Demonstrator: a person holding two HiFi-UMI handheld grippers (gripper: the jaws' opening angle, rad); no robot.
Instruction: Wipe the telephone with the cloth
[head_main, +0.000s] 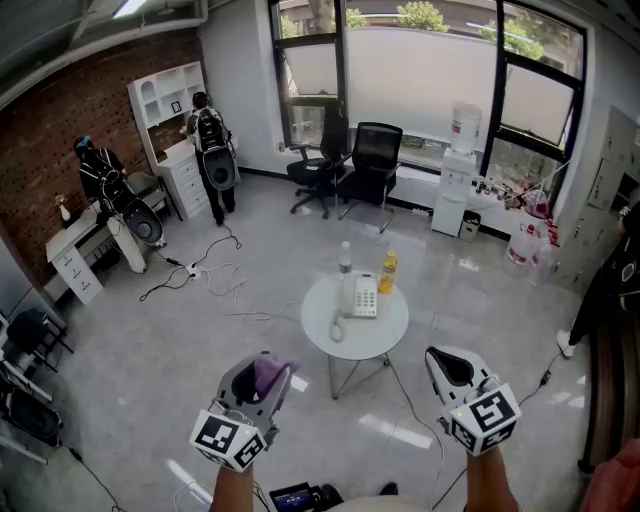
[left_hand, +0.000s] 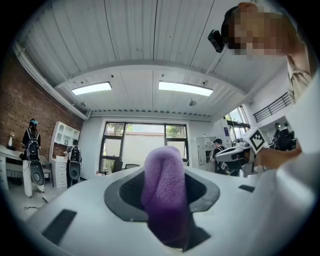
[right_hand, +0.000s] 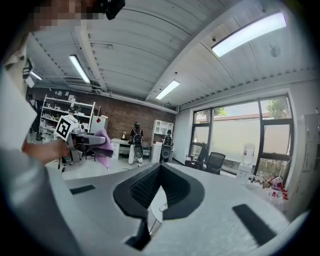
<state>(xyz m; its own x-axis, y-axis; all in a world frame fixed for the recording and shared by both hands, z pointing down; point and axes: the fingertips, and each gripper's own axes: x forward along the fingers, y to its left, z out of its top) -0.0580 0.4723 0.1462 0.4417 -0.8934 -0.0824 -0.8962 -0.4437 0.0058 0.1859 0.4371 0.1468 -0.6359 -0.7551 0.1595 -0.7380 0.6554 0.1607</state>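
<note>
Left gripper (head_main: 263, 381) was clamped on a purple cloth (head_main: 272, 372). In the left gripper view the fuzzy fabric was pinched right between the jaws and bulged up out of them. The right gripper (head_main: 452, 368) had its jaws pressed together with nothing in them, just the dark pads meeting. Both were held out level-ish in front of the person, well apart from each other and hanging over the floor, not over the table.

The white telephone (head_main: 359, 296) was sitting on a small round white table (head_main: 388, 336) a bit beyond the grippers, roughly between them in the head view, and nothing was touching it. Its handset was in the cradle on the left side, with the cord curled on the tabletop beside it. Just behind the phone stood a clear water bottle (head_main: 345, 259) and a yellow bottle (head_main: 388, 272).

Further out there were cables (head_main: 200, 272) on the floor, two black office chairs (head_main: 372, 160) by the window, a water dispenser (head_main: 458, 170), and two people (head_main: 210, 150) over by the white shelves at the brick wall.
</note>
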